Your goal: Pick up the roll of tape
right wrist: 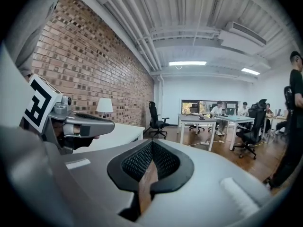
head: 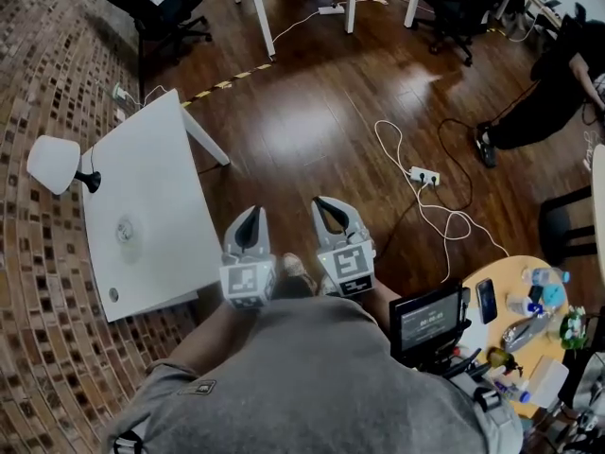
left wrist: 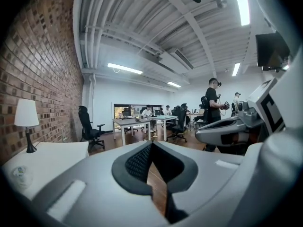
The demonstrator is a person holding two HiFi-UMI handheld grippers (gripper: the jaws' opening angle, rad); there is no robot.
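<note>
**Head view.** The grey left gripper with black-padded jaws and its twin, the right gripper, are held side by side just ahead of the person's grey shirt. Both are over the dark wooden floor and point up-picture. The white rectangular table stands to their left. A small clear roll of tape lies flat on the tabletop, towards its near half and well apart from both grippers. A white-shaded lamp on a black base sits at the table's left side. A white power strip with a looping cable lies on the floor to the right. A round yellow table at lower right is cluttered with small items.

**Left gripper view.** The jaw tips meet and grip nothing; only floor shows through the slit below them. The tape roll sits low at the left on the white tabletop, with the lamp behind it. The right gripper runs alongside at the right.

**Right gripper view.** The jaws are closed tip to tip and hold nothing. The left gripper is at the left edge. The table and lamp lie beyond it, against the red brick wall.
</note>
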